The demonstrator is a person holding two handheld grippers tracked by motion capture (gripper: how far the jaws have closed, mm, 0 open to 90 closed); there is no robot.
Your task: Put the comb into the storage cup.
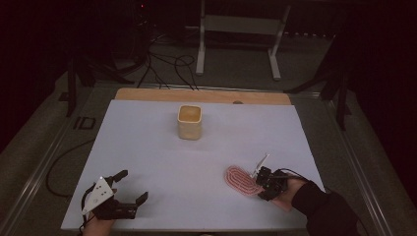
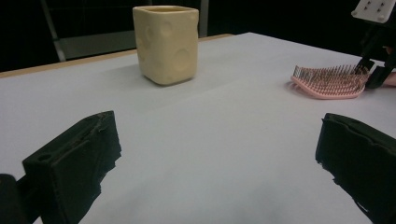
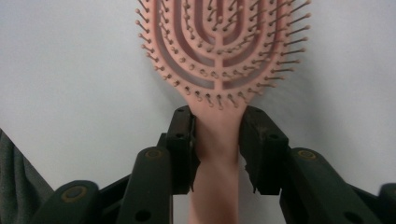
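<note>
Grasp step — my right gripper [image 3: 217,135] pinches the pink hairbrush [image 3: 219,56] at its neck; left gripper [image 1: 129,189] idles, spread wide. Next I lift it cleanly, probably toward the yellow cup [image 1: 190,122]

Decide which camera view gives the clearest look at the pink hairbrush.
The right gripper view: the pink hairbrush is close up, bristles upward, its handle between the right tool's jaws. The high view shows it small on the white table; the left gripper view shows it side-on, far off.
</note>
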